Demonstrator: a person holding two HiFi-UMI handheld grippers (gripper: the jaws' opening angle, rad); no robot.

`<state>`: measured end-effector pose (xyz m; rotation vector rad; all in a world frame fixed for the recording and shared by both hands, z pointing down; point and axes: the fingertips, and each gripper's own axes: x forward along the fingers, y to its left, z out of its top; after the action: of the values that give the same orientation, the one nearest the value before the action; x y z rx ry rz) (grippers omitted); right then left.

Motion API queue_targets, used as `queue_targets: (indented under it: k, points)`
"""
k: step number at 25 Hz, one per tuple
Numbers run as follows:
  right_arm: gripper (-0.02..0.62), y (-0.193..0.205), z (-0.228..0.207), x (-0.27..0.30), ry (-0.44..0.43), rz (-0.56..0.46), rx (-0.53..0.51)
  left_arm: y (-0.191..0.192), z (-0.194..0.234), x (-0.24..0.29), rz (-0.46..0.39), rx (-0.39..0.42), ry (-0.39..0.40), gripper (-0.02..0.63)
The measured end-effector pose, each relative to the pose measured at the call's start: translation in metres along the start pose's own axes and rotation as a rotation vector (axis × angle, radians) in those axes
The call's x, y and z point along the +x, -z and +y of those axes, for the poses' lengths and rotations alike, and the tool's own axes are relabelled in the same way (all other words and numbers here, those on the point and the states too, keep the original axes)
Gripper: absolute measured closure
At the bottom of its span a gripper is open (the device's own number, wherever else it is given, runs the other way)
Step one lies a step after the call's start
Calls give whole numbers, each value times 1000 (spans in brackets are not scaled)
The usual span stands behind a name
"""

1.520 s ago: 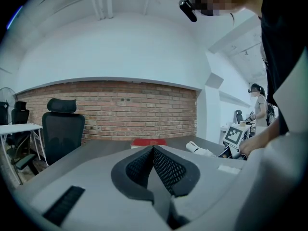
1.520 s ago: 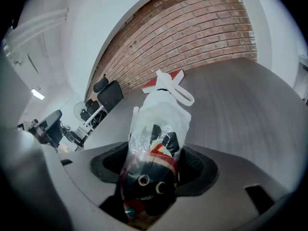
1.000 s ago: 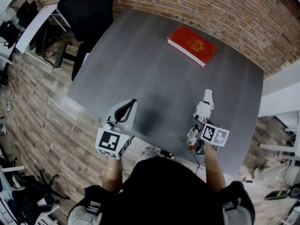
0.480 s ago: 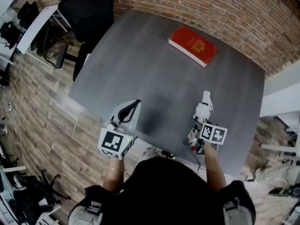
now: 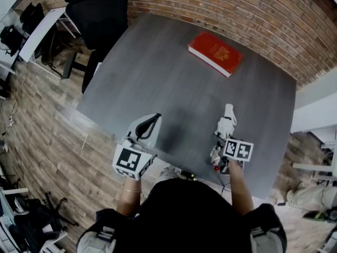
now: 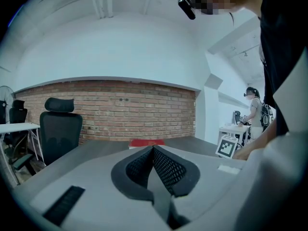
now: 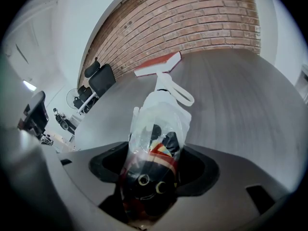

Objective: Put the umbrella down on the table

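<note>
Both grippers have crept a touch toward the red book [image 5: 216, 51] vs. 1 s ago, the left gripper [image 5: 150, 120] more than the right; nothing else shifted. Umbrella [image 5: 226, 121], folded, in a clear plastic sleeve w/ a white loop at the far tip, sits in the right gripper [image 5: 221, 140]. That gripper's own view shows the jaws clamped on the dark body, sleeve poking out past them. Long axis runs straight out from the jaws, tip aimed roughly at the book, butt end back by the near edge of the table [image 5: 158, 73]. Touching the top yet? Can't tell; looks low over it. Left gripper's jaws are together, nothing btw them; it hangs on the person's side of the book, well left of the umbrella, not involved. Likely next: lower, lay it flat along that axis, then part the jaws. Room: bare top from tip to book, so no clash. Main risk is the near edge; set too far back, the butt overhangs & could roll off.
</note>
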<state>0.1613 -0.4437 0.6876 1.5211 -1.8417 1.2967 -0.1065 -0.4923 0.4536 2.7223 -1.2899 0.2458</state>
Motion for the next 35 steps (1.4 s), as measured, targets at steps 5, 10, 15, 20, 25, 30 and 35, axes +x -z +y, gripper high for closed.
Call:
queue_targets:
  k: [5,10,15,20,25,30,35]
  points:
    - [290,1,2,-1,-4,11,13,2,-4,-2,21,-14,8,606]
    - [278,0,5,1,-18,14,16,1,-3,-4,17,-20,4,606]
    - [273,-5,6,-5,-6,-6,4,-1,-4,-5,15,-15,4,606]
    - [276,-24,5,-23,9,-74,-10,-3,-9,0,9,-12,21,606]
    - [314,-52,12,-53,28,-223,-80,-10,-20,10,2,3,60,606]
    - [411,-80,35,-87,-132,-394,-40,-21,-34,22,-12,21,108,606]
    - [523,-100,45,-127,-184,-550,-3,-31,-49,31,-22,43,155,606]
